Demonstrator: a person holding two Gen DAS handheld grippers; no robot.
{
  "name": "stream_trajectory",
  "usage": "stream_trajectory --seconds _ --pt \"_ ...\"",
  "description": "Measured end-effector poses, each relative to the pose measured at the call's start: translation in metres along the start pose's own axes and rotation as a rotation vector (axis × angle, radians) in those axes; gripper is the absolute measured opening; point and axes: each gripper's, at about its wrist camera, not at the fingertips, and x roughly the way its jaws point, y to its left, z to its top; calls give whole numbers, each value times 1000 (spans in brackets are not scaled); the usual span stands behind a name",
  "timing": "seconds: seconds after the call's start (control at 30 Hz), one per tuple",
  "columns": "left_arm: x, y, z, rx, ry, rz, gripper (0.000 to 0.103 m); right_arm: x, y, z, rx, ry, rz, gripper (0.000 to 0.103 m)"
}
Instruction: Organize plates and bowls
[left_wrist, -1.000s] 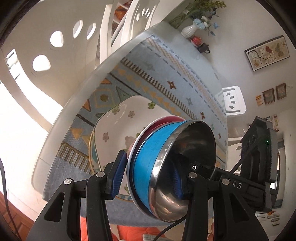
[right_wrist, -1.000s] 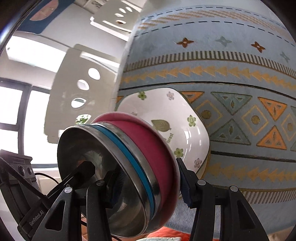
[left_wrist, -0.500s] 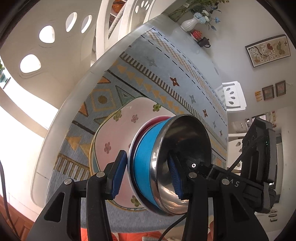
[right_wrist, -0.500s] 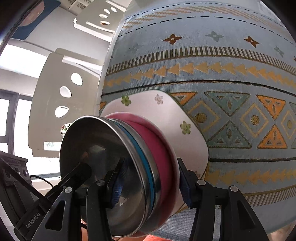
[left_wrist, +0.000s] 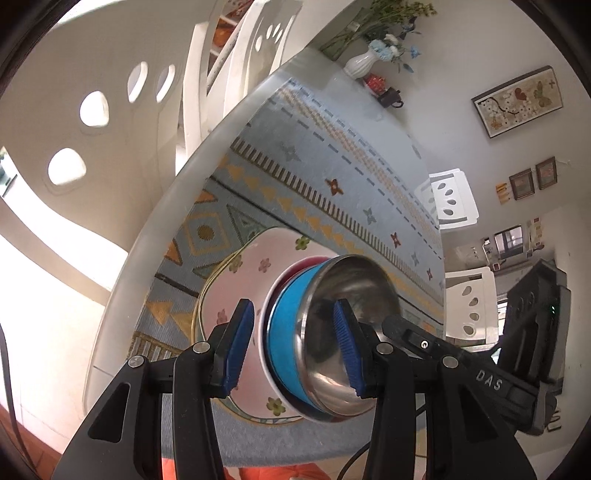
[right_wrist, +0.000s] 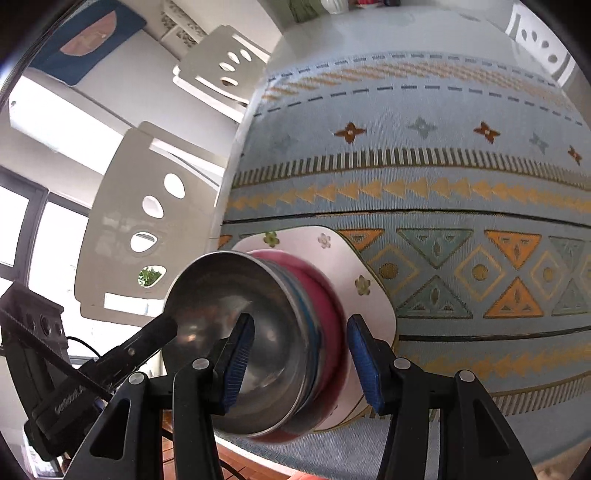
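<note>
A stack of two steel bowls, one blue-sided (left_wrist: 286, 339) nested in a pink-sided one (right_wrist: 325, 295), sits on a white square flowered plate (left_wrist: 236, 280) near the table's near edge. My left gripper (left_wrist: 293, 347) straddles the stack's rim, jaws wide with gaps to the bowls. My right gripper (right_wrist: 301, 360) straddles the opposite rim the same way, one blue pad (right_wrist: 236, 360) inside the steel bowl (right_wrist: 240, 321), one outside. The plate also shows in the right wrist view (right_wrist: 369, 306). Contact between pads and bowls is unclear.
The table carries a blue patterned cloth (right_wrist: 424, 166). White chairs (right_wrist: 133, 221) stand along its left side. A white vase with flowers (left_wrist: 360, 64) and a dark teapot (left_wrist: 391, 98) stand at the far end. The table's near edge (left_wrist: 258, 443) lies just below the plate.
The bowl stack has come down from a tilted, lifted pose onto the flowered plate. Both grippers now stand with jaws wider apart around the rims.
</note>
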Motion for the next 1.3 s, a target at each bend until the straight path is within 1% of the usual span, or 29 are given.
stream_trajectory --seconds 0.13,0.3,0.37,0.4,0.47,0.53,0.6,0.7,0.77,0.9,1.03,1.1,1.2,1.3 --pt "-22 -21 1 73 -51 7 41 -25 12 -9 -51 -67 -31 51" --pt "-57 -69 0 236 -153 50 43 -67 36 -19 -138 -192 -88 51" --pt "-67 -86 -1 292 -186 67 44 -83 43 -26 -165 -253 -124 55" --pt "-71 -95 -2 320 -206 84 47 -90 45 -30 -174 -277 -136 56" --pt "-73 -109 -5 350 -227 113 49 -101 45 -34 -179 -304 -168 56" --pt "-75 -119 -7 358 -240 105 49 -109 41 -37 -173 -312 -198 56" --pt "-75 -127 -7 354 -247 91 49 -117 34 -40 -158 -325 -203 56" --pt "-74 -138 -7 356 -261 109 49 -128 25 -41 -137 -350 -234 56" --pt "-71 -146 -9 368 -257 115 51 -133 19 -40 -117 -360 -254 56" --pt "-61 -156 -16 391 -238 118 51 -137 5 -42 -80 -374 -259 57" --pt "-53 -162 -22 414 -217 141 51 -136 -6 -40 -50 -358 -250 58" --pt "-51 -163 -24 415 -205 135 52 -137 -9 -39 -38 -359 -251 58" --pt "-50 -163 -24 417 -206 139 62 -138 -10 -38 -35 -368 -270 58" --pt "-49 -163 -26 438 -213 153 62 -136 -12 -38 -32 -364 -288 58"
